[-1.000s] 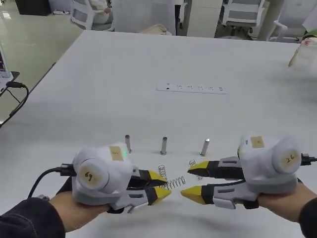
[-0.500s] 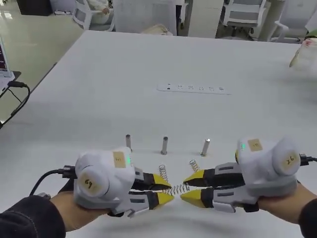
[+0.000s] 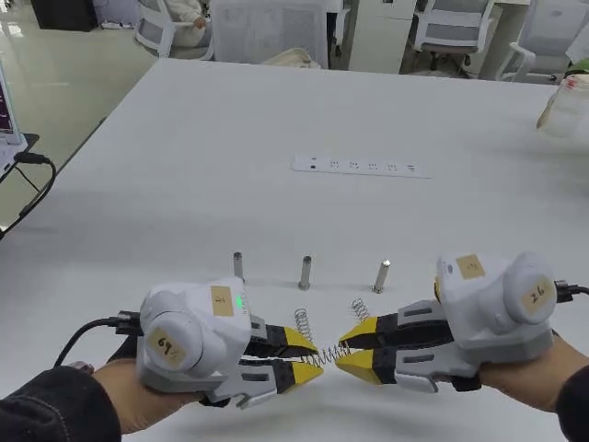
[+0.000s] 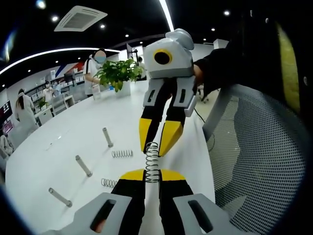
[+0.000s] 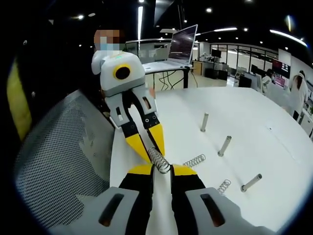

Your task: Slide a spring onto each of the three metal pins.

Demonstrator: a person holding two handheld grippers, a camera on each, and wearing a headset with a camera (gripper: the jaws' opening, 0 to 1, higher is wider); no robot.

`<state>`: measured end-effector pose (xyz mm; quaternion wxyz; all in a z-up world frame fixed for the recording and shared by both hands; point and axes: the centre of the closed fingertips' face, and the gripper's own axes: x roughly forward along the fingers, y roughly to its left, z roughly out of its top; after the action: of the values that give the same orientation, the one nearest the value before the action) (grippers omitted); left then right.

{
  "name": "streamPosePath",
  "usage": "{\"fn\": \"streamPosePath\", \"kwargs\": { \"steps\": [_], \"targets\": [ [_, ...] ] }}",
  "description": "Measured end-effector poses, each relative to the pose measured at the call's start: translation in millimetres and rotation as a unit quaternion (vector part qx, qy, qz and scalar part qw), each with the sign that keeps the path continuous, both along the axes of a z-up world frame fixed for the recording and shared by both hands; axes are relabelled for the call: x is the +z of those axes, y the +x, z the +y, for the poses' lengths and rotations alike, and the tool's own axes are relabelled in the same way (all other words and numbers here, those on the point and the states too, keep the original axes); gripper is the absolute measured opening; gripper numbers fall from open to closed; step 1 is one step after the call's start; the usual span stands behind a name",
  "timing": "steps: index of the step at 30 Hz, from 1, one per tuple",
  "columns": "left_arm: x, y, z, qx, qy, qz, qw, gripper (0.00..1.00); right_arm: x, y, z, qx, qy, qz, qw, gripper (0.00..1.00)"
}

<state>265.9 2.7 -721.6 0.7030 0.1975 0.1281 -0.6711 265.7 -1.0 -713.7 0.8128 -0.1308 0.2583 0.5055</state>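
- The spring [image 3: 328, 352] hung in the air between the two grippers, over the near part of the white table [image 3: 184, 184]. It lay roughly level, in front of the row of pins.
- The left gripper [image 3: 311, 357] had its jaws closed on one end of the spring. In the left gripper view the coil rose straight out from between the yellow tips.
- The right gripper [image 3: 348, 350] had its jaws drawn narrow about the other end. In the right gripper view the coil appeared to touch both tips, so it looked gripped there too.
- The spring was probably very light, soft along its length and stiff across it. Squeezed at mid-length it would likely bow or spring away, so an end was the better place to hold it. One end would then have to be freed, leaving the bore open for a pin.
- The three metal pins [image 3: 238, 266] [image 3: 305, 273] [image 3: 381, 275] stood upright and bare, well apart from each other. They were thin and looked smooth, so a coil should slip down easily once lined up.
- Two loose springs [image 3: 301, 322] [image 3: 360, 308] lay on the table between the pins and the grippers.
- How the pins were fixed to the table could not be made out.
- The gripped ends of the spring were hidden inside the jaws, so how deep each hold went was unclear.
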Motion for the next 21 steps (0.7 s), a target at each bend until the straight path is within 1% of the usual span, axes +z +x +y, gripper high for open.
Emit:
{"fn": "streamPosePath", "kwargs": {
  "steps": [12,13,14,16,21],
  "targets": [
    [-1.8,1.5,1.8,0.005,0.004,0.003,1.0,0.01,7.5,-0.3,8.2,0.021,-0.021,-0.003,0.9996,0.1],
    [-2.3,1.9,2.1,0.007,0.006,0.002,1.0,0.01,8.8,-0.7,9.2,0.023,-0.02,-0.003,0.9995,0.1],
    [-3.3,2.2,2.8,0.006,0.007,-0.001,1.0,0.01,12.6,-1.9,12.4,0.028,-0.013,0.001,0.9995,0.09],
    [-3.6,2.3,3.0,0.008,0.006,0.003,0.9999,0.01,13.6,-1.4,14.8,0.032,-0.019,-0.004,0.9993,0.08],
    [-4.2,2.1,2.5,0.008,0.007,0.001,0.9999,0.01,15.7,0.6,19.7,0.041,-0.024,-0.006,0.9989,0.08]
  ]
}}
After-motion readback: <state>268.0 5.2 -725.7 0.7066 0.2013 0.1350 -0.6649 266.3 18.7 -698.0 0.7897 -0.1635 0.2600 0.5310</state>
